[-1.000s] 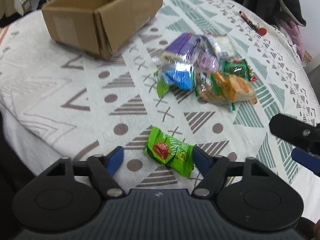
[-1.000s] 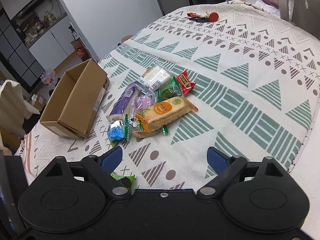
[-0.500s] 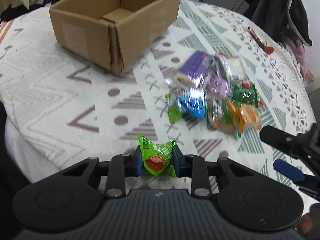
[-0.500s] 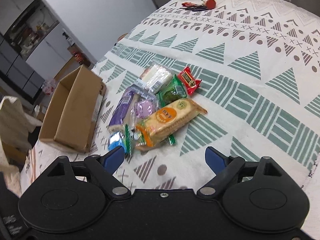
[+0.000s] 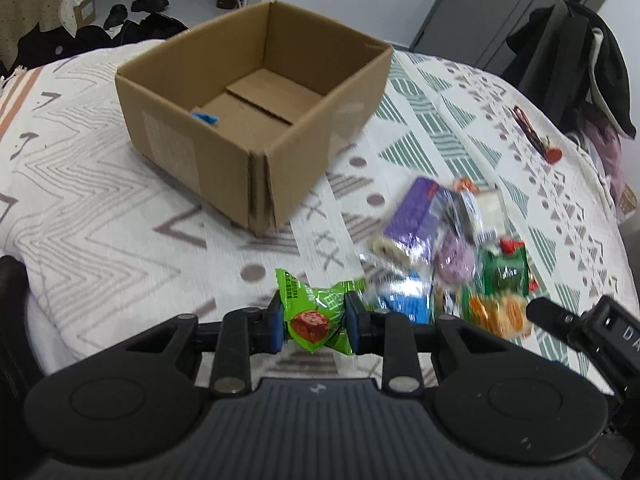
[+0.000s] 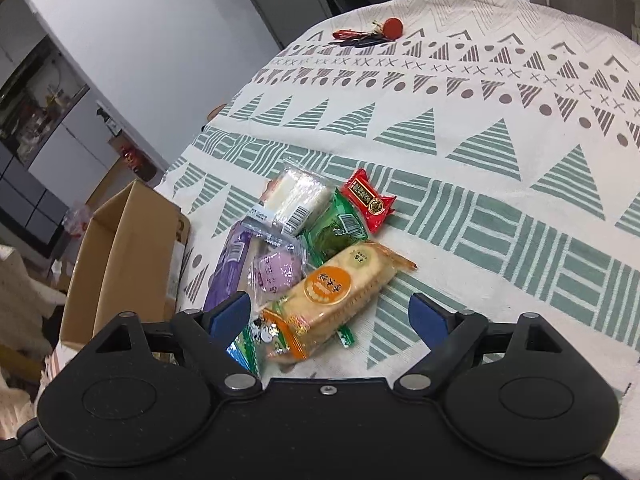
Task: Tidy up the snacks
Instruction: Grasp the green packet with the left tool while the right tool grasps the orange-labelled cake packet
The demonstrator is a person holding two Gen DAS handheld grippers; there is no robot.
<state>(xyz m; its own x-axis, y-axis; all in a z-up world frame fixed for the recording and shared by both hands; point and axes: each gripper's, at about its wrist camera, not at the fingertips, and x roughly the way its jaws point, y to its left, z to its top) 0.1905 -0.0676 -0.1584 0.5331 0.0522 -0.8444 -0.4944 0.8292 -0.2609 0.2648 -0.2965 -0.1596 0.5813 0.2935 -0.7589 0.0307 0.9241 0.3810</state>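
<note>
My left gripper (image 5: 316, 320) is shut on a green snack packet (image 5: 314, 314) with a red square picture, held above the tablecloth. Ahead of it stands an open cardboard box (image 5: 256, 120) with a small blue item (image 5: 205, 118) inside. A pile of snacks (image 5: 448, 260) lies to the right of the box. In the right wrist view my right gripper (image 6: 330, 314) is open, hovering over the orange biscuit pack (image 6: 336, 292). Around that pack lie a purple bar (image 6: 228, 268), a pink round snack (image 6: 278, 270), a white wafer pack (image 6: 294, 196), a green packet (image 6: 336, 230) and a red packet (image 6: 368, 200).
A patterned tablecloth (image 6: 500, 160) covers the round table. Red keys (image 6: 368, 36) lie at its far side. The cardboard box (image 6: 120, 256) stands left of the pile in the right wrist view. A chair with dark clothing (image 5: 572, 52) stands beyond the table. The right gripper's body (image 5: 588, 328) shows low right in the left wrist view.
My left gripper shut on the green packet and lifted it toward the box. My right gripper moved closer over the snack pile and stayed open.
</note>
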